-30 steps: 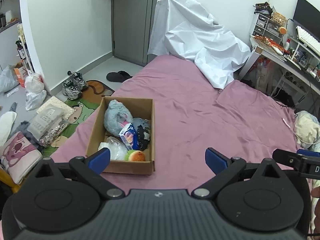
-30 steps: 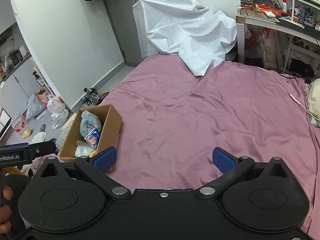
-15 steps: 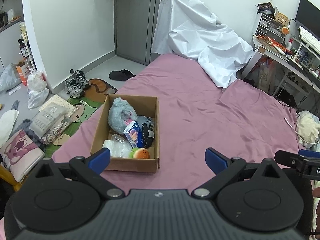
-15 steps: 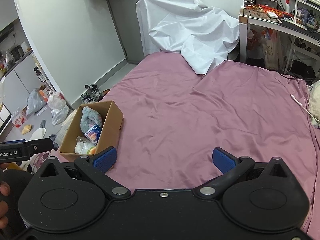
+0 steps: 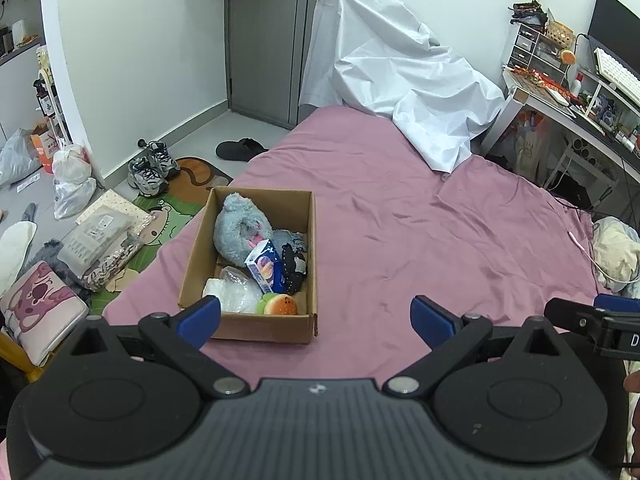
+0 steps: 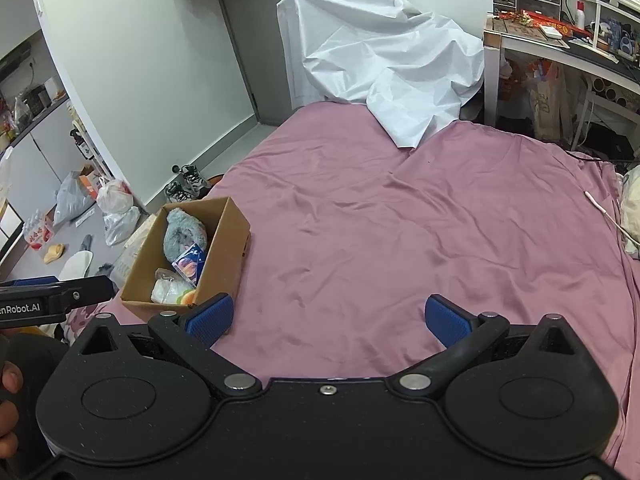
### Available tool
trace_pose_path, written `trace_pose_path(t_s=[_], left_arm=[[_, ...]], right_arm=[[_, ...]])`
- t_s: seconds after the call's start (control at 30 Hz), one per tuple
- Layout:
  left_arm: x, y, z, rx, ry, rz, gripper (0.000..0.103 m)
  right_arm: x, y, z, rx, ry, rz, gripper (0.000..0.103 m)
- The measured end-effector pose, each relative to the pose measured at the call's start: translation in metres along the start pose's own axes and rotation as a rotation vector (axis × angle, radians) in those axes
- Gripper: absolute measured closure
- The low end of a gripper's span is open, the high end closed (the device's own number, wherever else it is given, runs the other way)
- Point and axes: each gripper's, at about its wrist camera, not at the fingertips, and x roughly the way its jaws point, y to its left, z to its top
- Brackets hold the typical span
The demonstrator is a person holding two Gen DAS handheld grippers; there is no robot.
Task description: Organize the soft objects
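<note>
Two grippers are hanging above a bed covered in a pink sheet [image 5: 420,240], both with jaws spread wide and holding nothing: the left gripper [image 5: 316,314] and the right gripper [image 6: 326,314]. A cardboard box [image 5: 310,240] is sitting on the sheet near the bed's left edge, holding a grey plush toy [image 5: 236,228], a blue packet [image 5: 266,266], a clear plastic bag [image 5: 236,290] and a small burger toy [image 5: 280,305]. A white cloth [image 5: 400,92] is lying crumpled at the far end.

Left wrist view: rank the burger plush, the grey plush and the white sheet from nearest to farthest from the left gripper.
1. Burger plush, near end of the cardboard box, just ahead of the left gripper.
2. Grey plush, box's far end.
3. White sheet, across the bed.
</note>
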Motion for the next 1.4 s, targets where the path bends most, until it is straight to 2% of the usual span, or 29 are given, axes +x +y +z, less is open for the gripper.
trace_pose_path(t_s=[1.4], left_arm=[[-0.013, 0.008, -0.003, 0.005, -0.014, 0.011, 0.003]], right_arm=[[-0.002, 0.015, 0.001, -0.046, 0.006, 0.02, 0.0]])
